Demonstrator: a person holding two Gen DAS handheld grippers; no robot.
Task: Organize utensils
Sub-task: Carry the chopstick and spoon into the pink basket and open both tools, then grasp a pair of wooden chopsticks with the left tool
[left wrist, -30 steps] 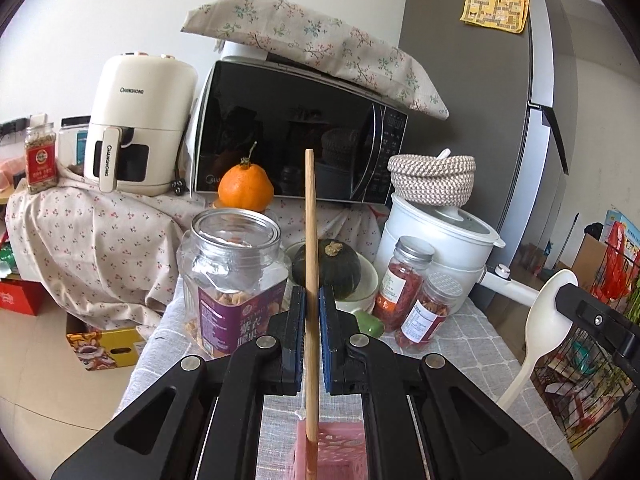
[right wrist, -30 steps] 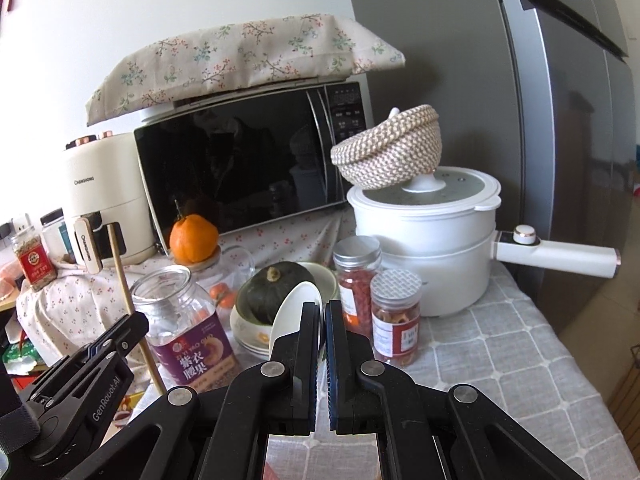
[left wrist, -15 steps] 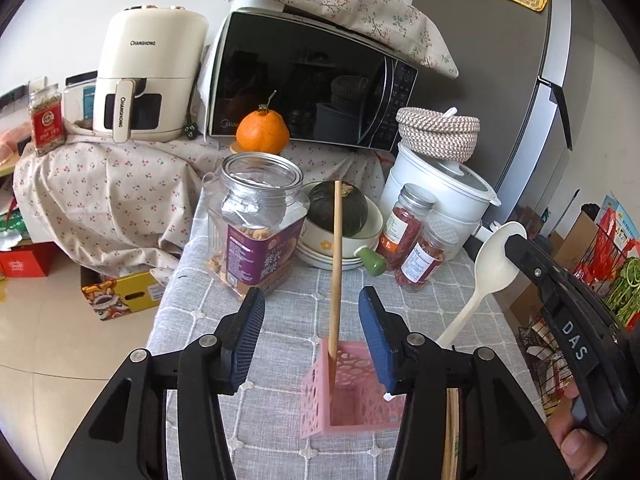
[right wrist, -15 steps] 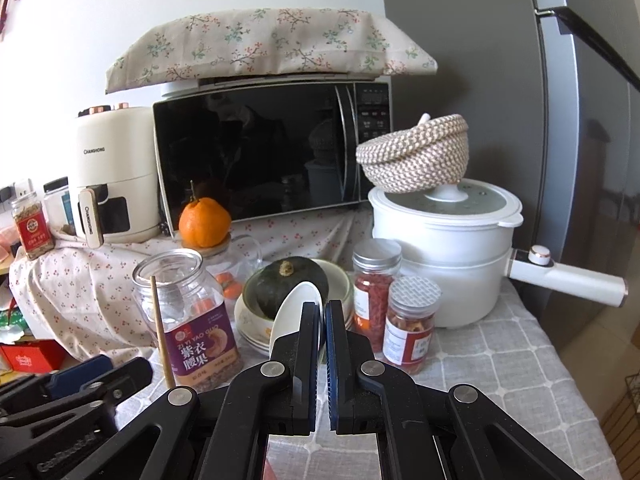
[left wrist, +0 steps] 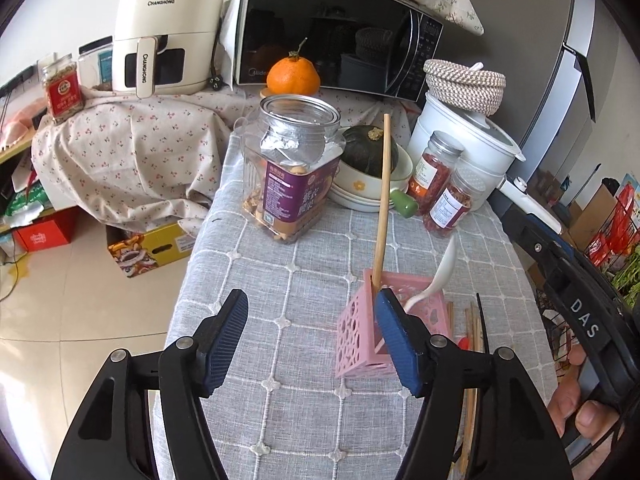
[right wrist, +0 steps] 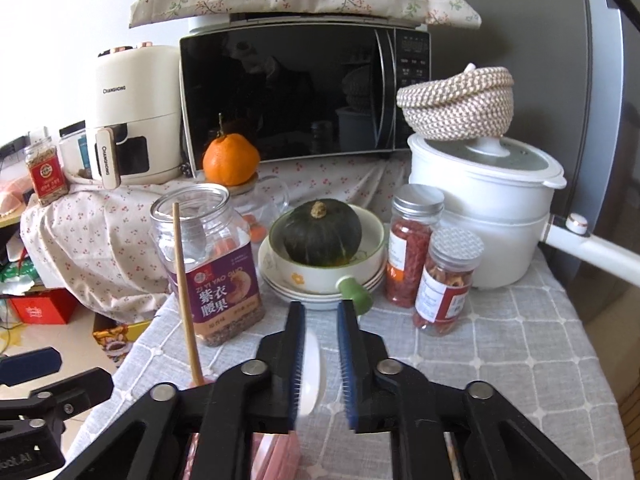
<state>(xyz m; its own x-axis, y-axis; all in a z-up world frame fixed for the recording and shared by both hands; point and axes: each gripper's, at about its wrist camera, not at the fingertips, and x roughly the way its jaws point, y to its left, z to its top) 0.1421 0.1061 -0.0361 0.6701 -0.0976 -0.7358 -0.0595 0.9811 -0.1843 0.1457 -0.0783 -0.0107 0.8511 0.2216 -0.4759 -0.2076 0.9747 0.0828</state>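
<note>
Left claw opening, pads wide apart, nothing between them. Pink holder on grey checked table, partly behind right pad. Wooden chopstick stands in holder, leaning slightly. White spoon in holder too. More chopsticks, probably, lie beside holder. Right claw at right edge.

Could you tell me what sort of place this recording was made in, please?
Most likely a home kitchen corner: a microwave and air fryer stand on a cloth-covered surface, a white electric pot sits on the table beside a fridge, with food jars around.
</note>
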